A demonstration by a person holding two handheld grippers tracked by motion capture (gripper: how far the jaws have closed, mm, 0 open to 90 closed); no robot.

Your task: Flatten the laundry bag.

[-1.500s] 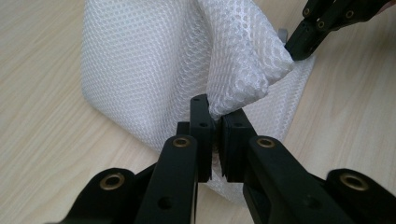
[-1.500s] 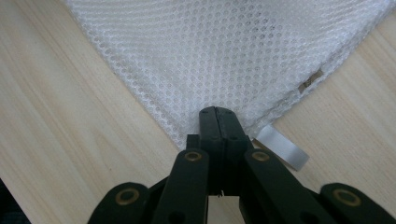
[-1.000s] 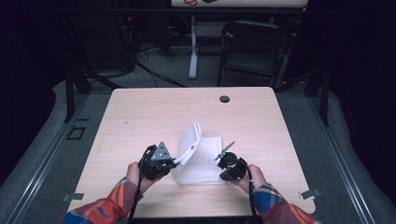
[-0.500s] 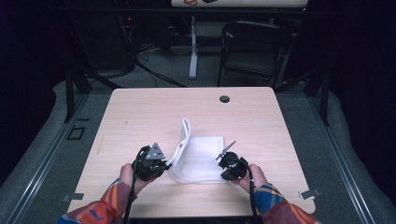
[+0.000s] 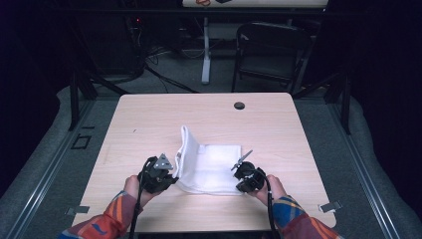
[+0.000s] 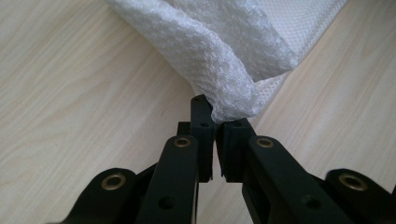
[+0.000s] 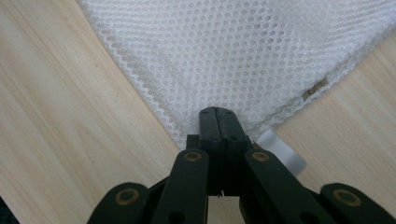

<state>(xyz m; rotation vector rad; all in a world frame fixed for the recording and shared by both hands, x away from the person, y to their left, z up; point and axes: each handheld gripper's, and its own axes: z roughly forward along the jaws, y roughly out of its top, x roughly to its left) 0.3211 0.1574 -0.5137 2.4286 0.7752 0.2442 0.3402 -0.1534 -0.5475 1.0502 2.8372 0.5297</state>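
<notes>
Because the white mesh cloth (image 5: 209, 167) on the worktop (image 5: 149, 124) looks light, limp and loosely woven, corners seem the surest hold; the left tool (image 6: 215, 125) is clamped on a raised near corner, the right tool (image 7: 218, 122) pinched on the flat near corner

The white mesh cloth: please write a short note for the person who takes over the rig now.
Left claw: shut on the cloth, at its near left corner, with that side lifted and folding over.
Right claw: shut on the near right corner, low on the table.
Done: both near corners gripped, fold begun from the left.
Left: probably carry the left side across, lay it flat, then release.
</notes>
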